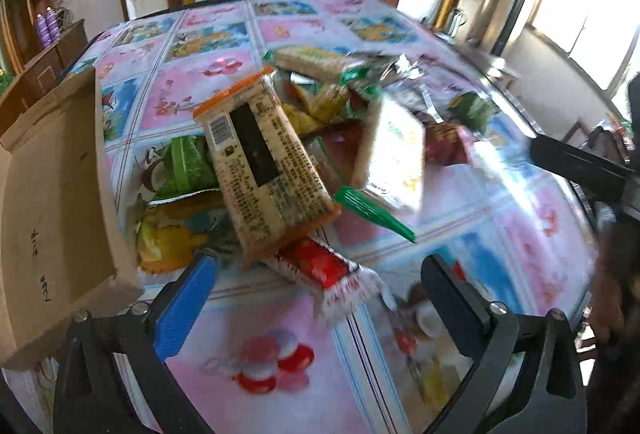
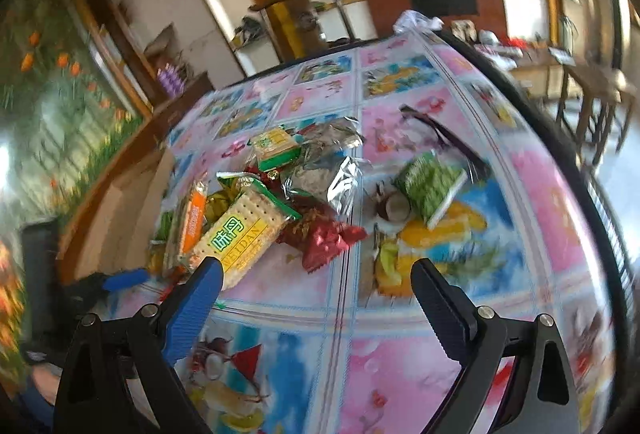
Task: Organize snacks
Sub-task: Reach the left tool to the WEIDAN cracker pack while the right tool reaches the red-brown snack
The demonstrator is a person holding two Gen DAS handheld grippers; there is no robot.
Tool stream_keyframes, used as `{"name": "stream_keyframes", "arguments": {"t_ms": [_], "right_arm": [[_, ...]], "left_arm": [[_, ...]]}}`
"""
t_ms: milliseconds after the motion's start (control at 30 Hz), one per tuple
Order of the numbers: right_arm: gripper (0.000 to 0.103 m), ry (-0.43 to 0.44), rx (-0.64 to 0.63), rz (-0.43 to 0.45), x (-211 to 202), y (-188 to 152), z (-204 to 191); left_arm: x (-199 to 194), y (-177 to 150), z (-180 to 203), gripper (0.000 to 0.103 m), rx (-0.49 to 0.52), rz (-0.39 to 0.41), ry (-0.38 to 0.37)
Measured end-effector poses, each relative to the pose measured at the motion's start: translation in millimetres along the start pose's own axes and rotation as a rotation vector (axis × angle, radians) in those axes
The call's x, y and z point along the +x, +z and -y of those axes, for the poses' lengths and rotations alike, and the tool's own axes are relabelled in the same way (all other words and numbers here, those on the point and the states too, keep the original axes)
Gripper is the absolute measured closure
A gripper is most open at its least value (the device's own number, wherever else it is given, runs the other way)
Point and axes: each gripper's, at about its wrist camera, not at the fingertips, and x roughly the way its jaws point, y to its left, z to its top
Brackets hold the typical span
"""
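Snack pile sits mid-table, nearer the left edge, on a glossy cartoon-print tablecloth. Open cardboard box stands at the left edge, just beside the pile.

Left gripper: jaws spread wide, nothing between the pads; it hovers over the near end of the pile. Right gripper: jaws likewise spread and empty, aimed at the pile's near side.

Materials:
- orange-edged cracker pack: flat, rectangular, clear crinkly film, label side up, lying tilted across other packs.
- red-and-white wrapper: slim, serrated end seal, partly under the cracker pack.
- yellow-label cracker pack: flat slab, perforated biscuits showing through the film.
- silver foil bag: crumpled, reflective.
- green pack: lies apart from the heap, towards the right edge.

Risks, as judged:
- Film is slick, so a pinch on a flat face may slip; an edge or seal looks safer.
- Packs overlap, and lifting one could drag neighbours along or scatter them.
- Crackers are brittle; a hard squeeze may crush them.
- Both grippers approach the same heap, so they could collide.
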Motion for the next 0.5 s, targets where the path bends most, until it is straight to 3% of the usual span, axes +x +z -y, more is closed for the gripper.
{"name": "stream_keyframes", "arguments": {"t_ms": [100, 133, 200, 333, 500], "right_arm": [[0.01, 0.006, -0.024, -0.04, 20.4, 14.4, 1.4], [0.027, -0.019, -0.038, -0.06, 30.3, 19.0, 0.9], [0.05, -0.02, -0.044, -0.106, 47.6, 24.1, 2.0], [0.05, 0.002, -0.089, -0.15, 78.8, 23.8, 0.1], [0.049, 0.045, -0.112, -0.153, 73.1, 11.1, -7.5]], "left_arm": [[-12.3, 0.7, -4.1, 0.03, 0.002, 0.028, 0.003], [-15.6, 1.6, -6.5, 0.032, -0.004, 0.029, -0.004], [-20.3, 4.1, -12.2, 0.032, -0.021, 0.034, -0.033], [-30.7, 7.1, -19.1, 0.032, -0.012, 0.05, -0.037], [-34.7, 10.1, -22.8, 0.032, 0.0, 0.047, -0.046]]}}
